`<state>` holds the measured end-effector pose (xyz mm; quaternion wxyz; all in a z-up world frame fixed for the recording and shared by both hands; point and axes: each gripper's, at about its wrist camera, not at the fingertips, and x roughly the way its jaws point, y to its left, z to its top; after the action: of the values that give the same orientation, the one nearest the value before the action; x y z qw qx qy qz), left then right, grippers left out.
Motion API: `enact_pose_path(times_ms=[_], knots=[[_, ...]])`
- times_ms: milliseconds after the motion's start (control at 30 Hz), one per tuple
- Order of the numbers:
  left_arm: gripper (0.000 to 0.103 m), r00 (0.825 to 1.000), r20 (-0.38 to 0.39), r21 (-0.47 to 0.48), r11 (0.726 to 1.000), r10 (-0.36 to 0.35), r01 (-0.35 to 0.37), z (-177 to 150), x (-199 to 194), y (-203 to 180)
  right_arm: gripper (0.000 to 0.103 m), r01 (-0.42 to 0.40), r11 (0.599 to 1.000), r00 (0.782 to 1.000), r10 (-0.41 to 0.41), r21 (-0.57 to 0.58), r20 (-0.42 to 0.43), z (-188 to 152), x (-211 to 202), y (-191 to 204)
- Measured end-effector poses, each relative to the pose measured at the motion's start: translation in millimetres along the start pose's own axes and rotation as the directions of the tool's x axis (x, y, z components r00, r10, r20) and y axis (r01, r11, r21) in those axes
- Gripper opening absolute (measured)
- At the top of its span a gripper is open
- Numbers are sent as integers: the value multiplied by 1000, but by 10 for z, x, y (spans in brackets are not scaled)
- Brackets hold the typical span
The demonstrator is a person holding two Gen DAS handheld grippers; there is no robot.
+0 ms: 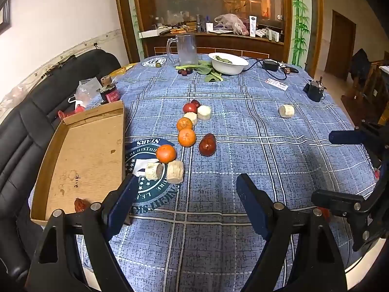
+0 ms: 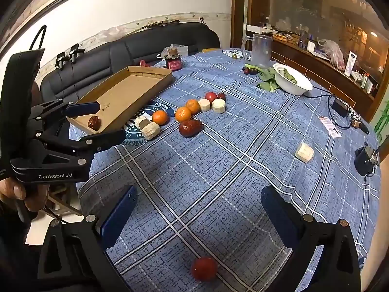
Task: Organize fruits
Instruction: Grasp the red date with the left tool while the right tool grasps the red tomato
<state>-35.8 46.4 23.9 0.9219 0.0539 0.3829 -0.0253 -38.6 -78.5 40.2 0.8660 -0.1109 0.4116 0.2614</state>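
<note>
A cardboard tray [image 1: 82, 150] lies at the table's left, holding one dark red date [image 1: 80, 204], also seen in the right wrist view [image 2: 94, 122]. Three oranges [image 1: 186, 137], a large red date [image 1: 207, 144], a red tomato [image 1: 189, 108] and pale cut chunks [image 1: 175, 171] lie in a row mid-table. One chunk [image 1: 287, 111] lies apart at the right. A red tomato [image 2: 203, 268] lies near the table edge between my right gripper's fingers. My left gripper [image 1: 187, 194] is open and empty near the tray's front corner. My right gripper [image 2: 198, 209] is open and empty.
A white bowl [image 1: 228, 63] with greens, a clear jug [image 1: 186, 50] and dark plums [image 1: 185, 71] stand at the far side. A black charger and cable [image 1: 270, 65] and a black object [image 1: 315, 92] lie at the right. A black sofa [image 1: 29, 121] is behind the tray.
</note>
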Motion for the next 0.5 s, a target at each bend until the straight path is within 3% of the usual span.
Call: enact_pose_path(times_ms=[500], knots=[[83, 1000, -27, -21, 1000, -15, 15, -15, 84, 44, 102, -2, 1000, 1000, 2, 27, -3, -65, 2, -69]])
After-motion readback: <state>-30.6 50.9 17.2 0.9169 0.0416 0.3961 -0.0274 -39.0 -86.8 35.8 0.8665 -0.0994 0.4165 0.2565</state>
